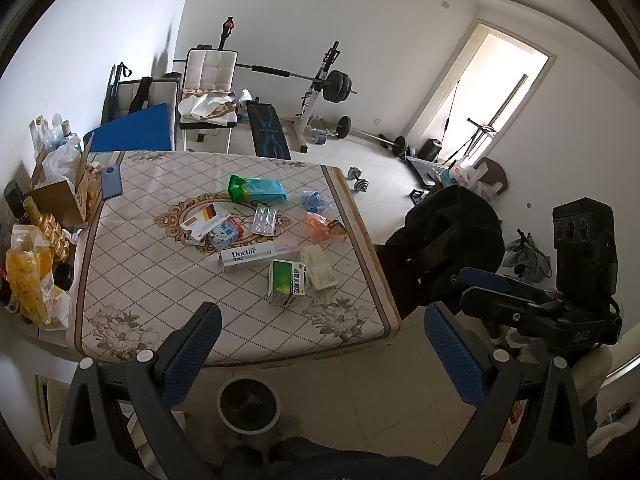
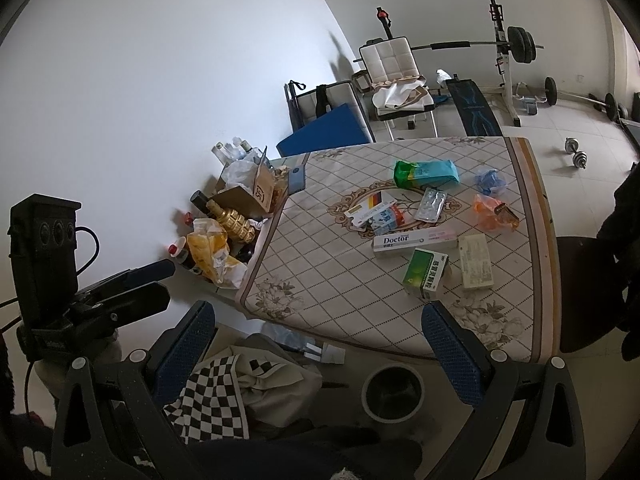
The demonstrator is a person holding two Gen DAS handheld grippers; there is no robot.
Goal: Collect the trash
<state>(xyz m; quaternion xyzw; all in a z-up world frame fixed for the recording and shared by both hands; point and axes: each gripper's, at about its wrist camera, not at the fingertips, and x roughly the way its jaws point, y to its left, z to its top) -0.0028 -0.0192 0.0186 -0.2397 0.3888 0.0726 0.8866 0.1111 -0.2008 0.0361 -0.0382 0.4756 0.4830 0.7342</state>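
Both the left gripper (image 1: pixel 320 344) and right gripper (image 2: pixel 320 344) gape wide, empty. Take the green box (image 1: pixel 286 282) at twelve o'clock squarely; bin (image 1: pixel 248 404), probably empty, waits below.

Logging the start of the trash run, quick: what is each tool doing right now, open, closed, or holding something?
Left tool: open, holding nothing, short of the table.
Right tool: open, holding nothing, above the bin.
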